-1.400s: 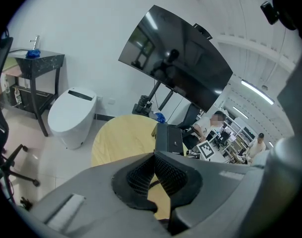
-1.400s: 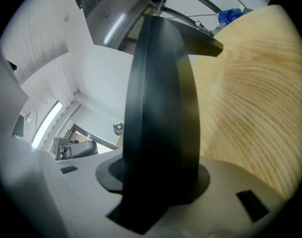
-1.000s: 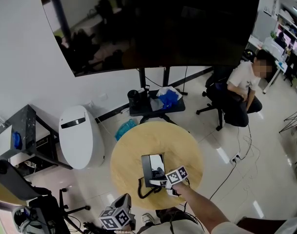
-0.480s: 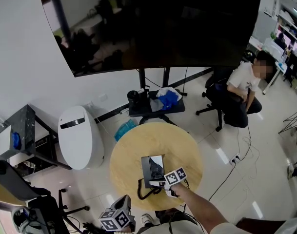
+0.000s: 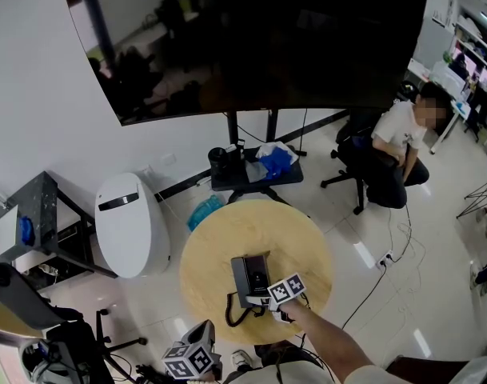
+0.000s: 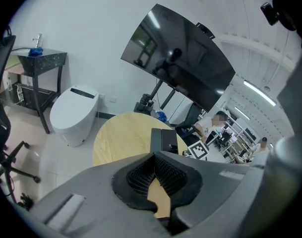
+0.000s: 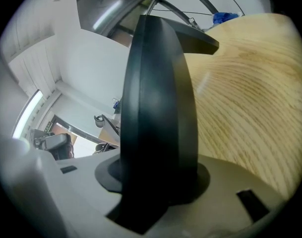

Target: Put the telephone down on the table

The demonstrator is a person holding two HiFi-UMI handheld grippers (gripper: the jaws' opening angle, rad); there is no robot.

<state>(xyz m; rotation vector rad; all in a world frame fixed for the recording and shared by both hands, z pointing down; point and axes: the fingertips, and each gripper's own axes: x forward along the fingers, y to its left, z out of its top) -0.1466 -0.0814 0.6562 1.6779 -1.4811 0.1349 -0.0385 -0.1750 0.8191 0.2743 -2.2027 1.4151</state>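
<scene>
My left gripper (image 6: 154,158) is nearest, off the table's near edge. It has a grey moulded shell and black ribbed rubber pads, which meet tip to tip on nothing. Just beyond, my right gripper (image 5: 265,298) is clamped on the smooth black plastic telephone (image 7: 158,108), a rounded-edged slab. I hold it by its near end over the near edge of the round pale wooden table (image 5: 219,238), and I cannot tell whether it touches the wood. Its black coiled cord (image 5: 235,314) droops over that edge. The tabletop shows fine straight grain. Farther off are a glossy white oval toilet (image 5: 127,222), a wide dark curved screen (image 5: 251,38), a seated person (image 5: 395,146) and shiny pale floor tiles (image 5: 371,294).
</scene>
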